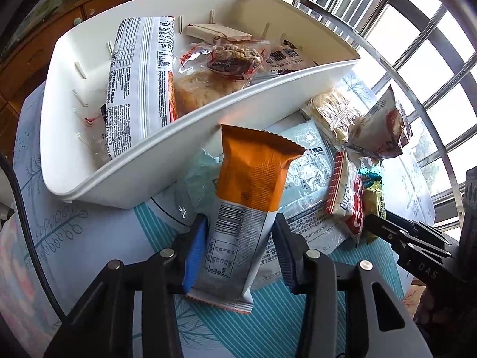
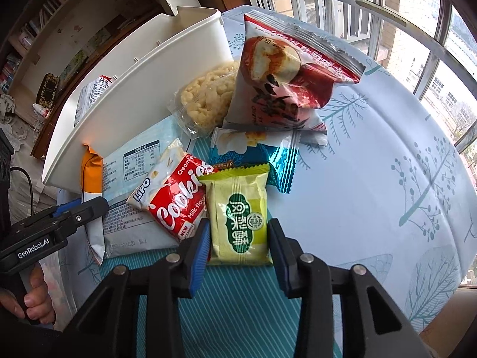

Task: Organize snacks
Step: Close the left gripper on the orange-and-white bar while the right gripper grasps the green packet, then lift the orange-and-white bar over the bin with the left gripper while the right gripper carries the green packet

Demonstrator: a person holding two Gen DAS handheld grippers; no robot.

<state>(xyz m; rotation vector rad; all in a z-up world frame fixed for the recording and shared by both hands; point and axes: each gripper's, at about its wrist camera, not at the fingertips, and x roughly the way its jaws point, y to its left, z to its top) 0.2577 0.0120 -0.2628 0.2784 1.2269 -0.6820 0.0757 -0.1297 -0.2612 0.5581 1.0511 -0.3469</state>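
Between our left gripper's (image 1: pixel 241 253) blue pads we hold the orange-and-white packet (image 1: pixel 247 208) upright, clear of the table, so it can go over the rim of the white bin (image 1: pixel 143 155) just beyond. Our right gripper (image 2: pixel 238 247) straddles the green pastry packet (image 2: pixel 241 217) lying flat on the tablecloth (image 2: pixel 372 179); whether the pads grip it, we cannot tell. Beyond, the cookies pack (image 2: pixel 176 197) and other snacks lie loose beside the bin.

Table (image 2: pixel 372 179) covered by a tree-print cloth, bearing a white bin (image 1: pixel 143 161), a pale blue flat packet (image 2: pixel 131 161) and loose snack packets, among them a green packet (image 2: pixel 238 217).
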